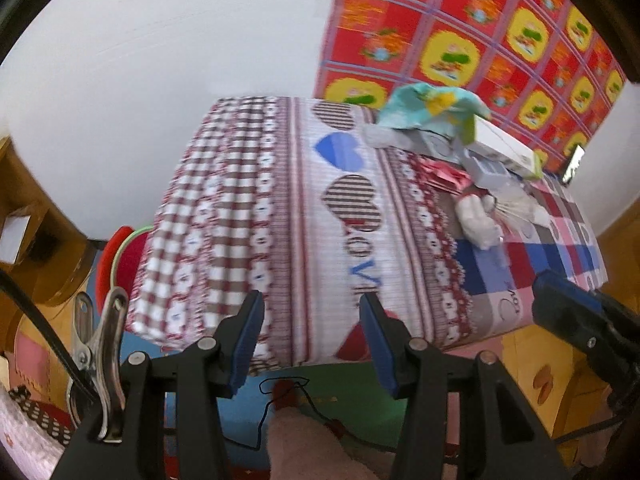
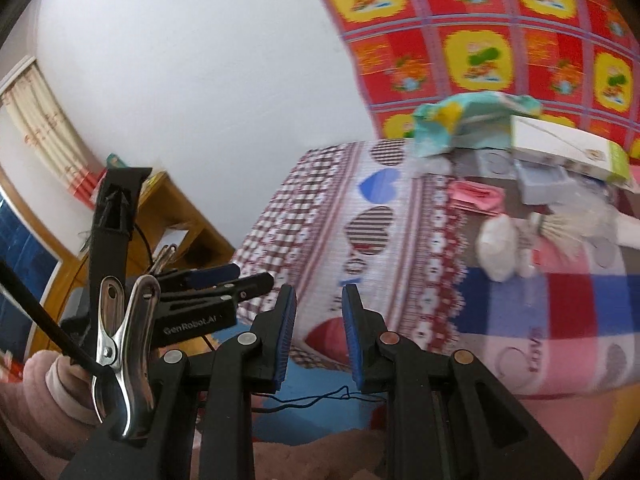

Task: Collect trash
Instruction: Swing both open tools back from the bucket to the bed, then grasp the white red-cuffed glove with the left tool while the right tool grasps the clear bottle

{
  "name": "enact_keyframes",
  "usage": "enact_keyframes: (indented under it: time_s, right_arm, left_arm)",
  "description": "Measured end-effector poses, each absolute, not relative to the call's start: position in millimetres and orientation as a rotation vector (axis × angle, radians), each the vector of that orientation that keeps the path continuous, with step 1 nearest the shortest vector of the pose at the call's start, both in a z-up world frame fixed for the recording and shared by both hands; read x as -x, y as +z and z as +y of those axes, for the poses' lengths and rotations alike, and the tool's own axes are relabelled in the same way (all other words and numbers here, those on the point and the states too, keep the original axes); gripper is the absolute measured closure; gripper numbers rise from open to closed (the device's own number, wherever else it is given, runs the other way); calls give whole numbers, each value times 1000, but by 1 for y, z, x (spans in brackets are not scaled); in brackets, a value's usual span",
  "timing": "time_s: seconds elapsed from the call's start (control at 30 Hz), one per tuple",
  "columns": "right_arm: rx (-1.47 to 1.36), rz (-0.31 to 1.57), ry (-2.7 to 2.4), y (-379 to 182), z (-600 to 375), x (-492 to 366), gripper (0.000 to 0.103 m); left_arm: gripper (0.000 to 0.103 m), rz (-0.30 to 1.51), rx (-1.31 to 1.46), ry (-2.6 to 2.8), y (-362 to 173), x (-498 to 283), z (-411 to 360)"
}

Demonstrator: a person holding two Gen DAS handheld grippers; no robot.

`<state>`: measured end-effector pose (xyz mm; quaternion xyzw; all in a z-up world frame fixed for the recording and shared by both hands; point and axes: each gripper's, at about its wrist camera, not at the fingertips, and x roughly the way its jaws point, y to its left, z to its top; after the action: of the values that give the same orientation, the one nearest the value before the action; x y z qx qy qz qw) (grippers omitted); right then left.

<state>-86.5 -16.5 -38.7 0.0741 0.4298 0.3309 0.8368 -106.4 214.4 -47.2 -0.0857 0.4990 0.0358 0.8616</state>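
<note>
Both tools hang short of the worktop (image 1: pixel 280 208), which is draped in a patterned cloth of hearts and checks, so neither is yet placed to pick anything. The left gripper (image 1: pixel 312 344) has its jaws standing fairly wide with nothing between them, and only the cloth's near edge and the floor show in the gap. The right gripper (image 2: pixel 319 336) keeps its jaws narrower, also empty. Judging from the task, the width of each is probably a ready stance rather than a grip. The trash sits in a loose heap on the worktop's far right part, well apart from both tools: a crumpled teal wrapper (image 2: pixel 440 124) leaning at the back by the red patterned hanging, a white carton (image 2: pixel 568 148) lying tilted across a grey tray (image 2: pixel 544 184), a pink packet (image 2: pixel 478 196) flat on the cloth, and a white wad (image 2: pixel 500 248) nearest the front. The wad looks like the easiest first reach.
</note>
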Motion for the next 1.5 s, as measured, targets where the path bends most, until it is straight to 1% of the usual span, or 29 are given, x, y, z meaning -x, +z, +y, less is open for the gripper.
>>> enact_keyframes:
  time_s: [0.17,0.43,0.77,1.13,1.5]
  right_arm:
    - [-200,923,614,-48,-43,72,77]
    - [-182,935,503,-58,-68,58,77]
    - [-183,979,403,-72,-97,46,76]
    - [-174,1019,406,-84,-131,24,74]
    - [-194,1053,415,-94,-162,6,73]
  left_arm:
    - [51,1046,141,-2,-46,83,187]
    - [51,1053,118,-145,-55,38,152]
    - [51,1111,80,-311,-73,-12,102]
    - [51,1160,77,-328,-95,-48,51]
    - [51,1217,53,-250,-126,-77,22]
